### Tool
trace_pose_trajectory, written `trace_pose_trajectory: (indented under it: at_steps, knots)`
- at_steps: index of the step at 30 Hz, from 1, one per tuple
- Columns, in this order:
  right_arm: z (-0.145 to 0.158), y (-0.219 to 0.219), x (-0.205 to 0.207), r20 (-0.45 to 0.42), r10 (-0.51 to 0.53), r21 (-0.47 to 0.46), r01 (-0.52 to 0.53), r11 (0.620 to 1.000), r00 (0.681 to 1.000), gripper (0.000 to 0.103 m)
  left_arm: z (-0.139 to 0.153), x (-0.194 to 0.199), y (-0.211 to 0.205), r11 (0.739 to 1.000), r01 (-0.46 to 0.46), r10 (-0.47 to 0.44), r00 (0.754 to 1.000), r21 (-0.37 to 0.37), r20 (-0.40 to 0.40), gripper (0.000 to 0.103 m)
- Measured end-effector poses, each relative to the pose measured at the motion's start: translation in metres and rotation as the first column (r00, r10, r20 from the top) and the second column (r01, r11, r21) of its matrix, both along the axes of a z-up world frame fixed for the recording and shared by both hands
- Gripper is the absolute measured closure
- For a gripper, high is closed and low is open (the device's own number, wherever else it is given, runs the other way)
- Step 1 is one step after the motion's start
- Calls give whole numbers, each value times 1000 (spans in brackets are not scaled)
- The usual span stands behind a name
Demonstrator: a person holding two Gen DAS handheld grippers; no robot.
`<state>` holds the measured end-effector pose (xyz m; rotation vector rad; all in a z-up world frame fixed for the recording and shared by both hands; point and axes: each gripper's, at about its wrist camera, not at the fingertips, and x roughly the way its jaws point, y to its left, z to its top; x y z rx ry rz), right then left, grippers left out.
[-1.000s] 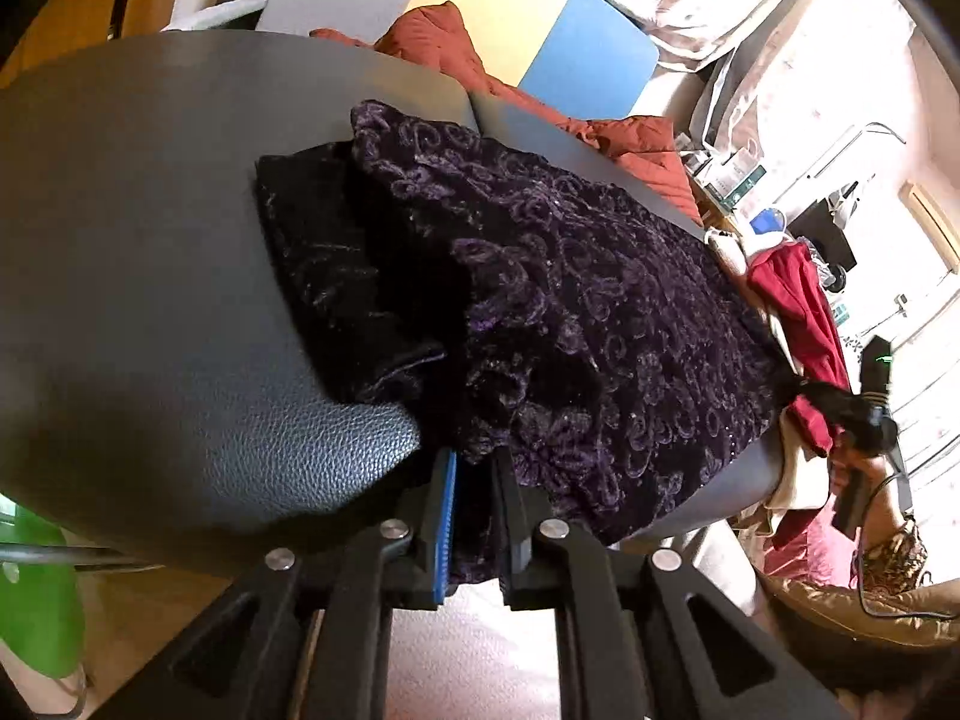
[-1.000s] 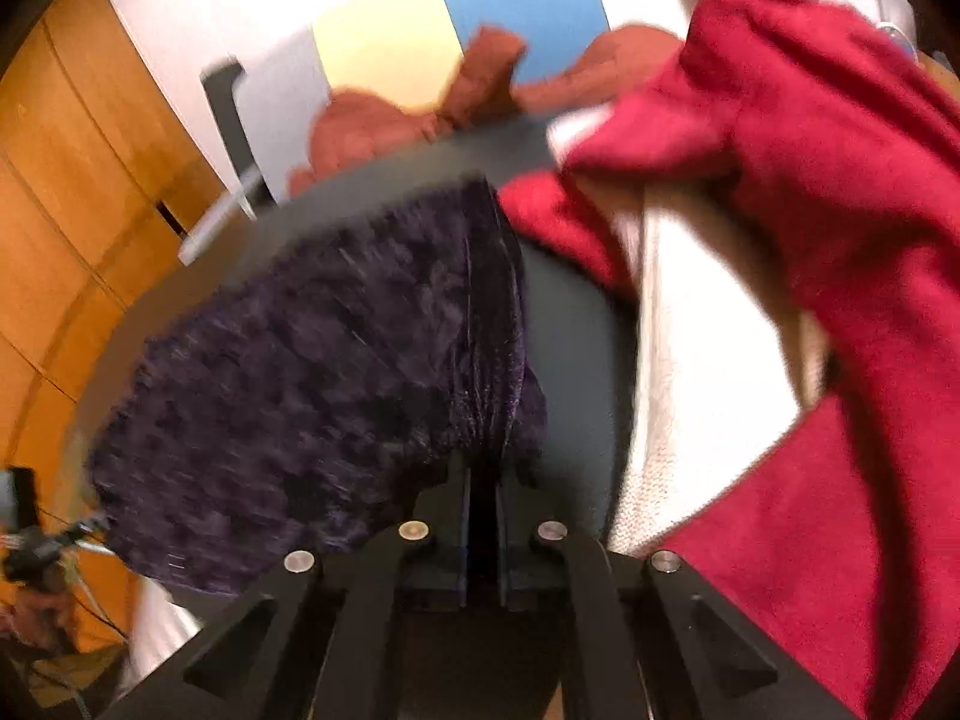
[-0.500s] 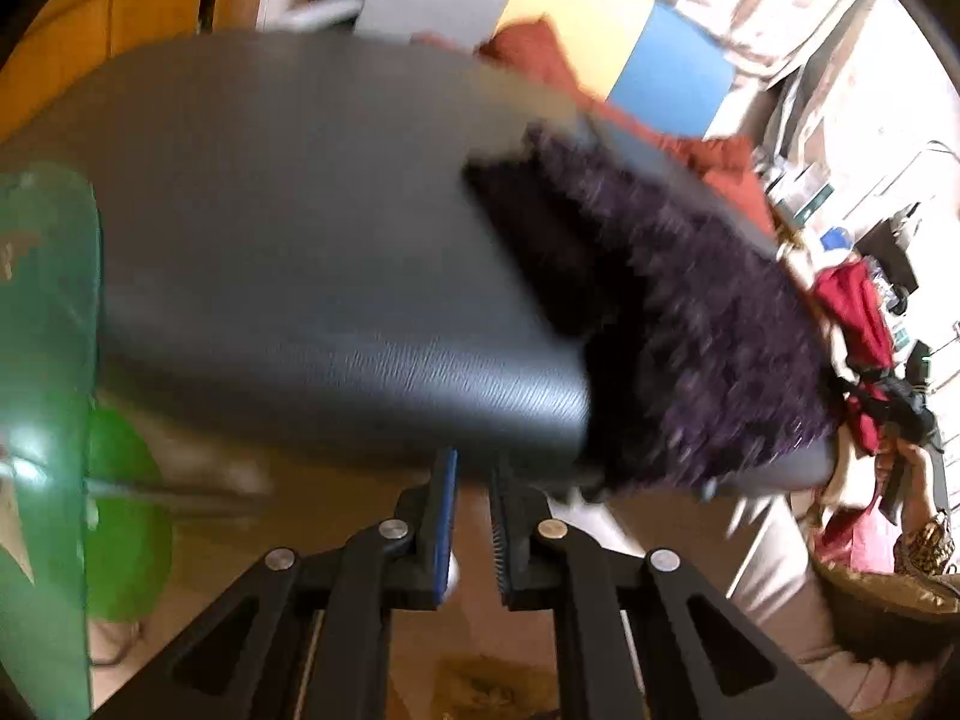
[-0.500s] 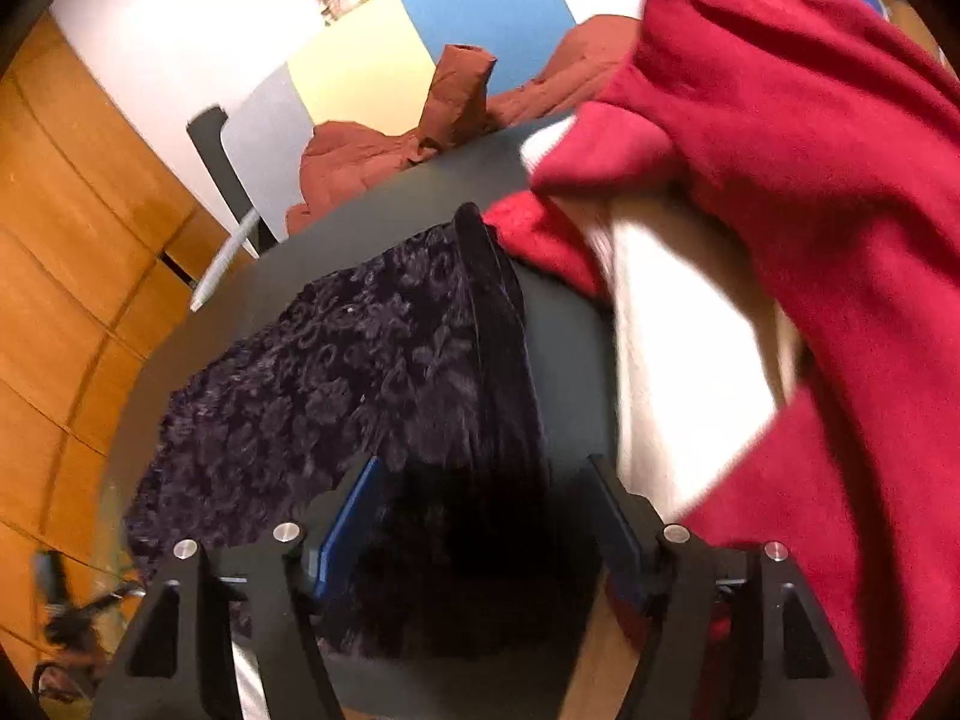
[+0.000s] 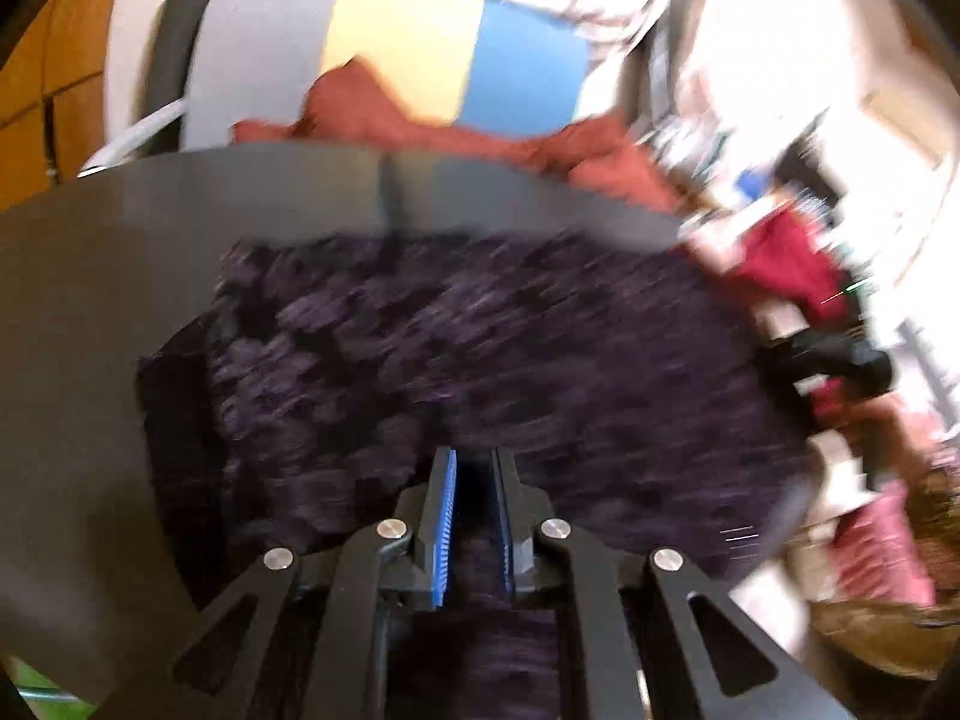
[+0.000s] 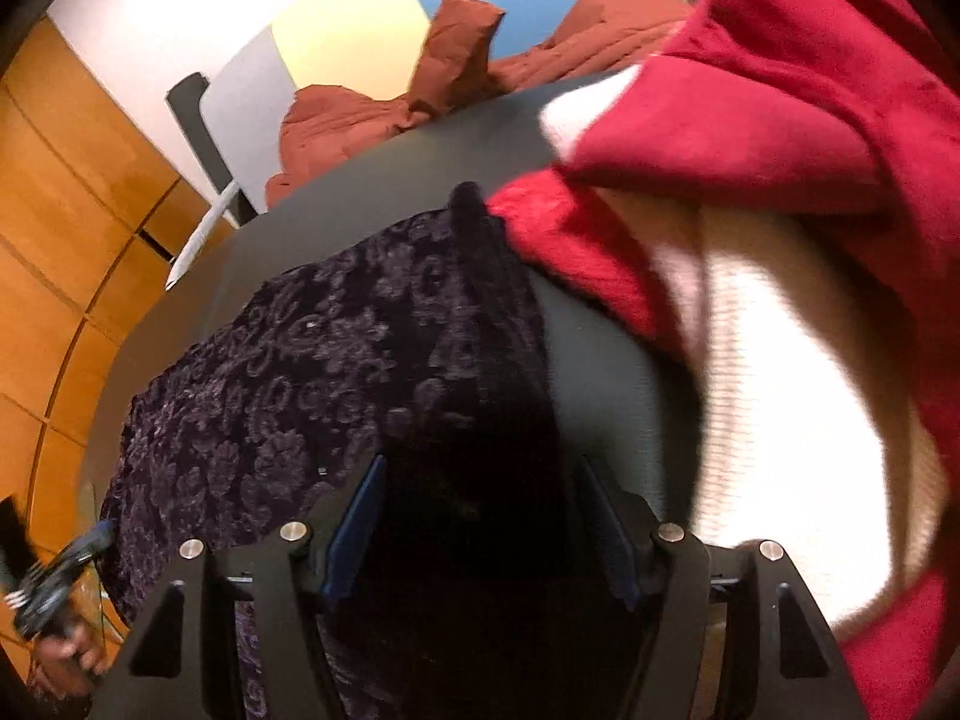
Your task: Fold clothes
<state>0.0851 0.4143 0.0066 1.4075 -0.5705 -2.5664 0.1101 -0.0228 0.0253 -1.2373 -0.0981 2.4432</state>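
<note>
A dark purple velvet garment (image 5: 480, 348) with a floral pattern lies folded on a dark grey leather surface (image 5: 108, 312). In the blurred left wrist view my left gripper (image 5: 474, 498) hovers over the garment's near edge, its jaws a narrow gap apart with nothing seen between them. In the right wrist view the garment (image 6: 312, 372) lies ahead, and my right gripper (image 6: 480, 516) is wide open over its near right edge, holding nothing. The left gripper (image 6: 54, 588) shows at the lower left there.
A red and cream pile of clothes (image 6: 780, 240) lies right of the garment. A rust-coloured cloth (image 6: 456, 78) lies behind the surface against a grey, yellow and blue chair back (image 5: 420, 60). Wooden cabinets (image 6: 72, 210) stand at the left.
The left gripper let go of the garment's corner, swung away and came back over its near edge. The right gripper opened wide and released the garment's edge.
</note>
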Motion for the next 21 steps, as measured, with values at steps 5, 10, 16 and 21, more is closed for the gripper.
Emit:
trace_pose_trajectory:
  at_steps: [5,10,16,21]
  knots:
    - [-8,-5,0,-13,17,-88,-18,996,1000,70,-9,-4,-10,996,-17,15,1000,86,16,92]
    - [-6,10,-7,-6,-7,-222,5,975,1000,87,-10,-10,-7,991,-32,27,999,126,35,92]
    - [39,51,-4,-67,-132,-206,116,972,989,94,-1,-17,16,985,16,-19,1000,174,17,89]
    - [70,65,-6,-66,-231,-222,211,952,971,97,10,-6,15,989,25,-20,999,147,-34,88]
